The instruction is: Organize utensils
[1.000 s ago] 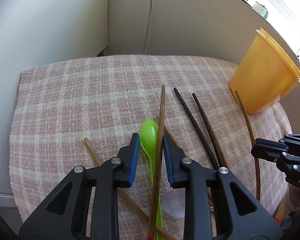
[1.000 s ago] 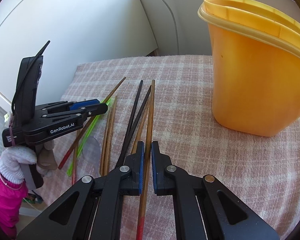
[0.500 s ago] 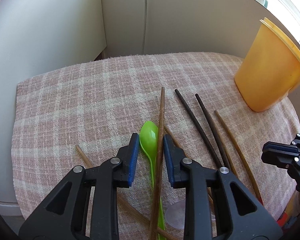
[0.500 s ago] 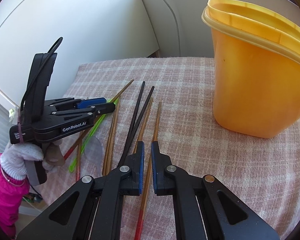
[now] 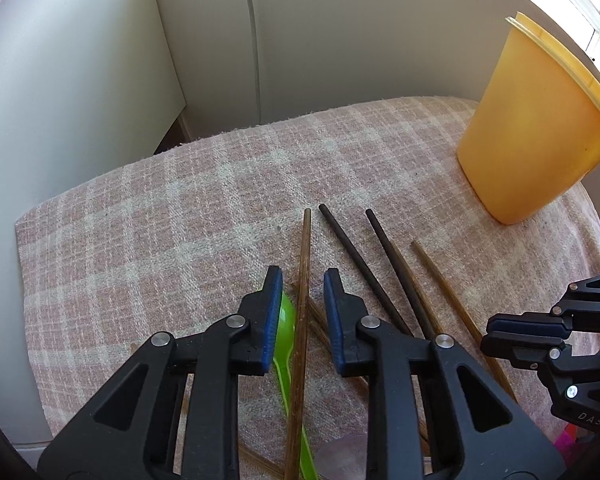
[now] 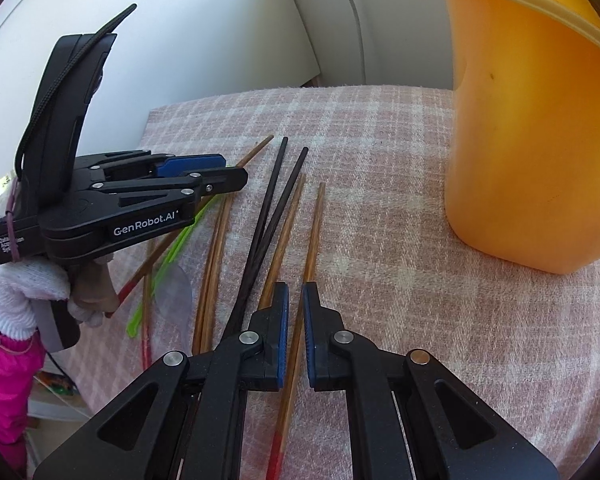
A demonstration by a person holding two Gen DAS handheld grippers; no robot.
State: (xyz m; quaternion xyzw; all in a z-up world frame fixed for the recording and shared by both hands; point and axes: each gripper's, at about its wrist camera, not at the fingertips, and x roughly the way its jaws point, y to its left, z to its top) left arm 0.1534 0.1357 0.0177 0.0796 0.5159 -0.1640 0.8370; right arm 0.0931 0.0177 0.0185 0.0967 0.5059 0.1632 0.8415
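yellow tub (image 5: 532,128) upright, inside unseen — left tongs (image 5: 300,316) closing round a chopstick (image 5: 303,280); right tongs (image 6: 295,334) together.

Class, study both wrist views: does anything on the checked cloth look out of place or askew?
Yes. The chopsticks lie loose and crossing on the checked cloth rather than paired, with a green spoon tangled among them. All of them lie outside the yellow container, which stands upright. Nothing looks spilled or broken.
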